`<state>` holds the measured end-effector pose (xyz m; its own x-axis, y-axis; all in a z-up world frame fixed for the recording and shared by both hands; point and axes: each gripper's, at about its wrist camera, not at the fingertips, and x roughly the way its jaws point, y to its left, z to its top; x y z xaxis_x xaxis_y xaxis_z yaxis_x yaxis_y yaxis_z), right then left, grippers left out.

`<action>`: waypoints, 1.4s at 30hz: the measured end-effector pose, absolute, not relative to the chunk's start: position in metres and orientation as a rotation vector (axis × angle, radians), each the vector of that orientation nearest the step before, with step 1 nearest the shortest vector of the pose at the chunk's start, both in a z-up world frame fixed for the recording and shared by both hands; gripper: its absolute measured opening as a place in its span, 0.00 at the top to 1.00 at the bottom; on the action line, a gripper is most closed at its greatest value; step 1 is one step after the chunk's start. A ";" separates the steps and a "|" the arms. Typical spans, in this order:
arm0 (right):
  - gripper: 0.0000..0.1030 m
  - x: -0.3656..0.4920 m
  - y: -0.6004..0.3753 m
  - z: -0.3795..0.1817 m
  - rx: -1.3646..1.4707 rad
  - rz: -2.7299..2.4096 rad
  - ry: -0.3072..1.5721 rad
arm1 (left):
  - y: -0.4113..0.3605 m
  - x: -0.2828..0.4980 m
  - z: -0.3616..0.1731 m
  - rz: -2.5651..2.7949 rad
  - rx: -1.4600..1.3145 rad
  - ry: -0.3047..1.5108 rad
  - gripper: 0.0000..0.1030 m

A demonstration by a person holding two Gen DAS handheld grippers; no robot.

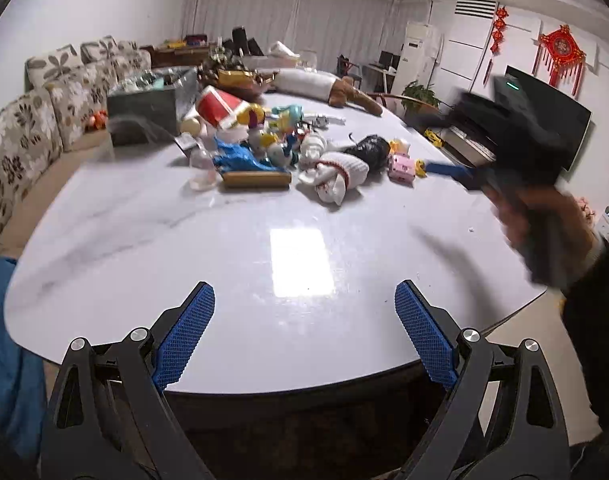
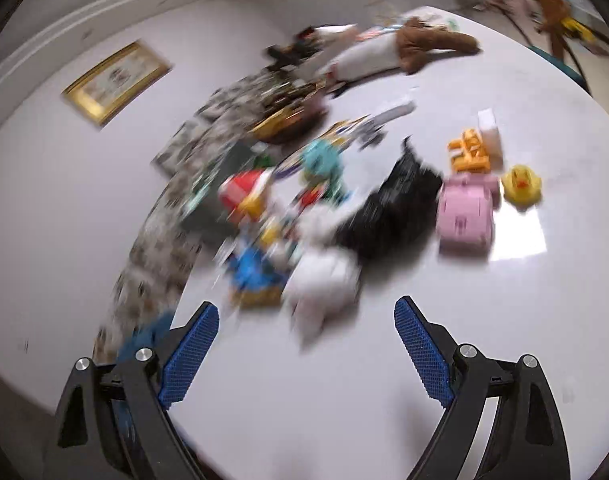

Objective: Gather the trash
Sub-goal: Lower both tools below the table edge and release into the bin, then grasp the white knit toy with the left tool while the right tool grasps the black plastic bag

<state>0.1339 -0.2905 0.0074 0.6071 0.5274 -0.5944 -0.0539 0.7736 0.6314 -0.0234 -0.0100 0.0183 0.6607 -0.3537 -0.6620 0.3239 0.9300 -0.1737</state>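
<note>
A heap of litter and toys lies mid-table [image 1: 184,240]: a blue wrapper [image 1: 236,158], a red and white carton [image 1: 218,106], a crumpled white bundle [image 1: 336,176] and a black plastic bag [image 1: 370,148]. My left gripper [image 1: 304,292] hangs open and empty over the table's near edge, well short of the heap. The right wrist view is blurred. There my right gripper [image 2: 306,308] is open and empty, just in front of the white bundle [image 2: 324,280], with the black bag [image 2: 396,208] behind. In the left wrist view a hand holds that gripper as a dark blur at the right.
A pink toy [image 2: 466,216] and a yellow duck [image 2: 520,184] lie right of the black bag. A grey bin [image 1: 144,100] lined with clear plastic stands at the table's far left. A plush toy [image 1: 344,92] lies behind the heap. A flowered sofa [image 1: 24,132] runs along the left.
</note>
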 end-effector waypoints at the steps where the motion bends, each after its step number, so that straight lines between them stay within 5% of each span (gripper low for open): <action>1: 0.15 0.151 -0.291 0.001 0.642 0.329 0.870 | -0.011 -0.021 0.014 -0.381 -0.036 0.767 0.13; 10: 0.16 0.232 -0.295 -0.051 0.867 0.088 0.912 | -0.006 0.001 -0.010 -0.414 -0.094 0.827 0.13; 11: 0.27 0.241 -0.291 -0.051 0.835 0.076 0.914 | -0.007 0.004 -0.011 -0.421 -0.099 0.831 0.13; 12: 0.55 0.253 -0.283 -0.054 0.795 0.085 0.940 | -0.007 0.005 -0.011 -0.428 -0.103 0.831 0.13; 17: 0.54 0.244 -0.274 -0.039 0.673 0.170 0.927 | -0.020 0.014 -0.005 -0.427 -0.039 0.794 0.13; 25: 0.53 0.113 -0.306 0.034 0.583 0.402 0.739 | -0.089 0.077 0.002 -0.454 0.119 0.775 0.13; 33: 0.52 0.000 -0.359 0.023 0.539 0.349 0.729 | -0.161 0.148 -0.018 -0.381 0.364 0.801 0.14; 34: 0.52 -0.009 -0.365 0.018 0.543 0.340 0.734 | -0.165 0.159 -0.026 -0.373 0.369 0.835 0.27; 37: 0.52 -0.027 -0.373 0.002 0.565 0.330 0.745 | -0.161 0.170 -0.034 -0.362 0.326 0.859 0.46; 42: 0.52 -0.040 -0.360 -0.001 0.533 0.371 0.749 | -0.125 0.107 0.024 -0.413 0.192 0.750 0.49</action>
<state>-0.0404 -0.3601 -0.0007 0.6786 0.4967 -0.5411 -0.1289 0.8058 0.5780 0.1066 -0.1253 0.0236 0.6567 -0.2940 -0.6944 0.4292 0.9029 0.0237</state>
